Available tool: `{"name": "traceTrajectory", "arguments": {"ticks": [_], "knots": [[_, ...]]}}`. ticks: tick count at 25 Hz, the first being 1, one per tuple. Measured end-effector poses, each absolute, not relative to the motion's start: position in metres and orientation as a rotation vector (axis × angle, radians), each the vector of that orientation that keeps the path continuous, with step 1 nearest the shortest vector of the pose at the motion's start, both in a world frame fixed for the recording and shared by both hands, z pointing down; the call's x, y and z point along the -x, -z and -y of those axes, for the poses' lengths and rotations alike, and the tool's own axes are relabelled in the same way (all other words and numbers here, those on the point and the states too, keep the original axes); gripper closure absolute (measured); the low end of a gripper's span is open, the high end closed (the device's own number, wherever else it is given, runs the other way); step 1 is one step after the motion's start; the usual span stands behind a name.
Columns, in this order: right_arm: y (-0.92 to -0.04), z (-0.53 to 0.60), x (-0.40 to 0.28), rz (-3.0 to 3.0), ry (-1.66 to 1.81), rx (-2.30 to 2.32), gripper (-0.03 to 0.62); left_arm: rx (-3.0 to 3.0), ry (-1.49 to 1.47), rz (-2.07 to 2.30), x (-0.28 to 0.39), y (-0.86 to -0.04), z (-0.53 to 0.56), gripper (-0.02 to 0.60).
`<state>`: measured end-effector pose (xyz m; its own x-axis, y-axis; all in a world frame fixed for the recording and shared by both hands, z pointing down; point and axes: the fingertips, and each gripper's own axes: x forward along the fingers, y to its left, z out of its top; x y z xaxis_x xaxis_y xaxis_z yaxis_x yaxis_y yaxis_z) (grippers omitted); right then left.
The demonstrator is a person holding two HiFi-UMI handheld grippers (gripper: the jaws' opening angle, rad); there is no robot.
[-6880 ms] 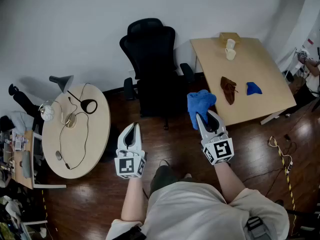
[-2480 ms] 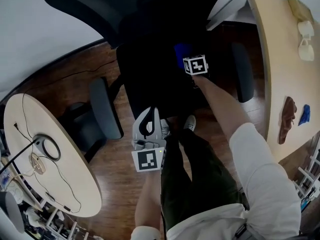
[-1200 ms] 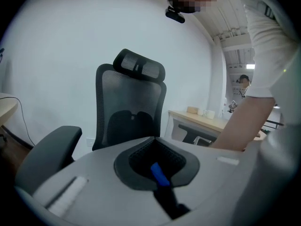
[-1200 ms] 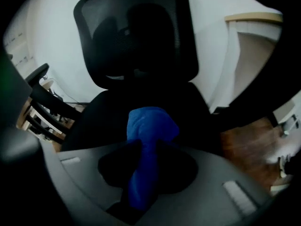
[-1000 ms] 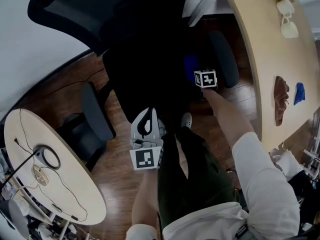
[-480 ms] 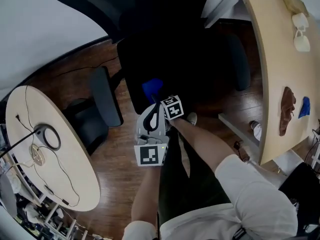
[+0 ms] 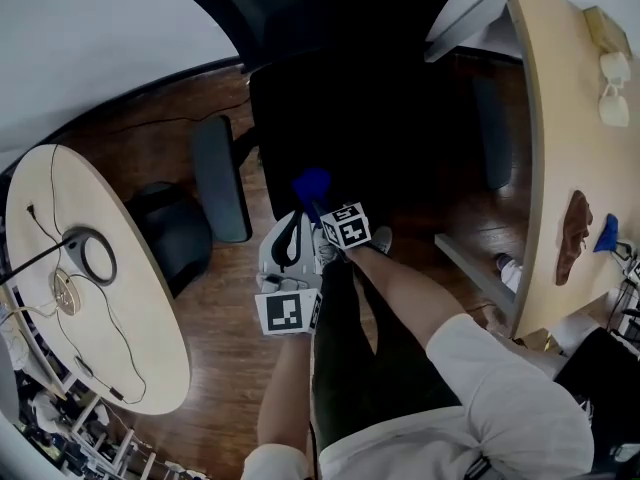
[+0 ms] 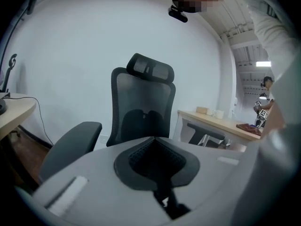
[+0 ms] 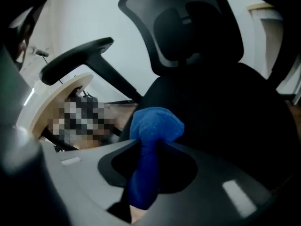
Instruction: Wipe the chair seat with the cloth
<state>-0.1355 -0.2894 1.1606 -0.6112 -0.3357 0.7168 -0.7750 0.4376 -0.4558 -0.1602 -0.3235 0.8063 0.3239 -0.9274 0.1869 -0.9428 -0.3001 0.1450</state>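
Right gripper (image 9: 150, 142) is clenched on the blue cloth (image 9: 155, 124), which is bunched out just past the tips and seen at the front corner of the chair seat (image 7: 390, 128). Left gripper (image 8: 154, 139) is closed up with nothing in it. The pinch itself is only shown in the right gripper view. The two grippers are only seen side by side in the head view.

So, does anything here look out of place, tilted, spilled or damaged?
Nothing stands out. The black chair stands upright, and its dark seat shows no spill or damage. The blue cloth is clamped, bunched, in the right claw at the seat's near edge. The left claw is shut and empty.
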Motion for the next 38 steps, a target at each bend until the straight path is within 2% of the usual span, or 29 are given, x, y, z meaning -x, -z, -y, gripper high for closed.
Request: {"name": "traceTrajectory", "arguments": {"ticks": [6,8,10,14,17,19,24,30,31,32,36,38], "knots": [[-1.170,0.318,-0.103,1.958,-1.011,-1.174,0.500,-2.412,-0.077,1.606,0.105,-0.795,0.345,0.552],[-1.165,0.322,-0.162,1.932,-0.956,-1.188,0.499,-2.439,-0.078,1.580,0.087,-0.792,0.348,0.551],[-1.160,0.322,-0.194,1.926,-0.940,-1.204,0.499,-2.464,-0.085,1.551,0.073,-0.793,0.351,0.551],[-1.145,0.332,-0.177,1.980,-0.956,-1.220,0.499,-2.466,-0.135,1.549,0.062,-0.803,0.359,0.552],[-1.100,0.355,-0.116,2.096,-0.973,-1.231,0.499,-2.470,-0.157,1.571,0.071,-0.787,0.370,0.552],[-1.039,0.378,-0.073,2.229,-0.932,-1.239,0.499,-2.476,-0.161,1.611,0.082,-0.760,0.375,0.551],[-0.787,0.407,-0.008,2.635,-0.583,-1.304,0.499,-2.516,-0.051,1.771,0.109,-0.630,0.363,0.552],[-0.453,0.336,-0.017,2.883,-0.079,-1.475,0.499,-2.553,0.143,1.887,0.130,-0.409,0.298,0.538],[-0.409,0.319,-0.026,2.906,0.008,-1.502,0.497,-2.555,0.187,1.935,0.132,-0.375,0.285,0.476],[-0.371,0.295,-0.037,2.926,0.085,-1.529,0.497,-2.565,0.218,1.971,0.132,-0.347,0.267,0.371],[-0.278,0.174,-0.074,2.970,0.381,-1.610,0.497,-2.661,0.306,1.995,0.120,-0.273,0.172,0.392],[-0.253,0.126,-0.086,2.976,0.492,-1.623,0.497,-2.716,0.396,1.994,0.115,-0.247,0.128,0.498]]}}
